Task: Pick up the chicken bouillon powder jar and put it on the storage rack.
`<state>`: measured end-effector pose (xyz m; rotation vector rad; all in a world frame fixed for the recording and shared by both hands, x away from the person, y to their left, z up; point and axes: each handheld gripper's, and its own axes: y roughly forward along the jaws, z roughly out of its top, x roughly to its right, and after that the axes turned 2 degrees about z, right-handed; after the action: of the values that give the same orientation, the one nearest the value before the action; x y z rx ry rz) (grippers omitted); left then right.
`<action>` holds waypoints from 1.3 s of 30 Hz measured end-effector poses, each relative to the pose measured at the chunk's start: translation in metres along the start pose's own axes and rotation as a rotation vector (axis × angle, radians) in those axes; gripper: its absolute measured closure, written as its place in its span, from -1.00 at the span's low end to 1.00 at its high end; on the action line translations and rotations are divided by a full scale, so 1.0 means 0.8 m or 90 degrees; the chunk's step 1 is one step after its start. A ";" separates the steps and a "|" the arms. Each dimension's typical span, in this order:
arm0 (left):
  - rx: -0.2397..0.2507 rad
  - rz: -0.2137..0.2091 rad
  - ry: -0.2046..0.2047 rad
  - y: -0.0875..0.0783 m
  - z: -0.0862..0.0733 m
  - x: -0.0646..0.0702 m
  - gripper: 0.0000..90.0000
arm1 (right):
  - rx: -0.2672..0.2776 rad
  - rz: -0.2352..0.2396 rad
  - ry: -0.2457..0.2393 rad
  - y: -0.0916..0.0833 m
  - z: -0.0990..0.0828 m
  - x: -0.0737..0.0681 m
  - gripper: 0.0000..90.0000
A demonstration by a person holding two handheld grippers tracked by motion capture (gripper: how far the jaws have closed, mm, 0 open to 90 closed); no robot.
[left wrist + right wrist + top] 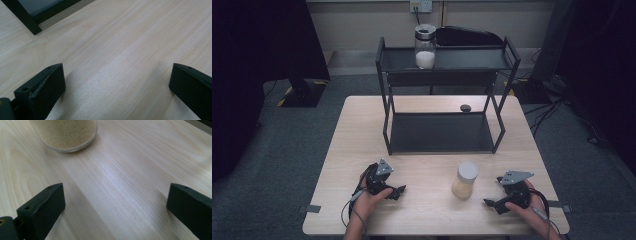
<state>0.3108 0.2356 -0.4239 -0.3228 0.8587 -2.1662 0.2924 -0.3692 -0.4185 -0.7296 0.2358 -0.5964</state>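
Jaws on both tools stand wide apart with nothing between them. The left hand-held gripper (pixel 398 190) rests low over the pale wooden counter (pixel 362 130) near its front edge, its black jaws pointing toward the middle, and the left gripper view shows bare wood grain between the two jaws, with a corner of the black metal two-tier shelf rack (pixel 25 17) at the upper left. The right hand-held gripper (pixel 490 203) sits at the front right of the counter, its jaws likewise spread and aimed toward the clear glass jar of tan grains with a pale round lid (pixel 465 180). That jar stands upright on the counter between the two grippers, nearer the right one, touching neither; in the right gripper view its rounded base (pixel 67 135) lies ahead and to the left of the open jaws. Behind it, the rack (pixel 442 132) stands on the far half of the counter, and a second clear jar holding white powder with a dark lid (pixel 425 47) stands on its top shelf. A small dark oval object (pixel 465 107) lies on the counter behind the rack.
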 end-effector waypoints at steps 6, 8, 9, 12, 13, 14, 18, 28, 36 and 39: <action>0.000 0.000 0.000 0.000 0.000 0.000 -1.00 | 0.014 0.021 -0.009 -0.002 0.013 0.001 -0.97; 0.000 0.000 0.000 0.000 0.000 0.000 -1.00 | 0.022 0.034 -0.009 -0.003 0.018 0.003 -0.97; 0.000 0.000 0.000 0.000 0.000 0.000 -1.00 | 0.025 0.041 -0.012 -0.003 0.021 0.004 -0.97; 0.000 0.000 0.000 0.000 0.000 0.000 -1.00 | 0.037 0.055 -0.011 -0.004 0.027 0.004 -0.98; 0.000 0.000 0.000 0.000 0.000 0.000 -1.00 | 0.040 0.059 -0.011 -0.004 0.030 0.004 -0.98; 0.000 0.000 0.000 0.000 0.000 0.000 -1.00 | 0.043 0.062 -0.011 -0.003 0.032 0.004 -0.98; 0.000 0.000 0.000 0.000 0.000 0.000 -1.00 | 0.065 0.085 -0.008 -0.001 0.038 0.007 -0.98; 0.000 0.000 0.000 0.000 0.000 0.000 -1.00 | 0.129 0.114 -0.008 0.015 0.053 0.001 -0.77; 0.000 0.000 0.000 0.000 0.000 0.000 -1.00 | 0.174 0.134 -0.013 0.031 0.059 0.002 -0.31; 0.000 0.000 0.000 0.000 0.000 0.000 -1.00 | 0.169 0.101 -0.032 0.026 0.067 -0.007 -0.22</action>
<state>0.3108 0.2357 -0.4238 -0.3230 0.8589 -2.1664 0.3185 -0.3240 -0.3935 -0.4635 0.1621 -0.4469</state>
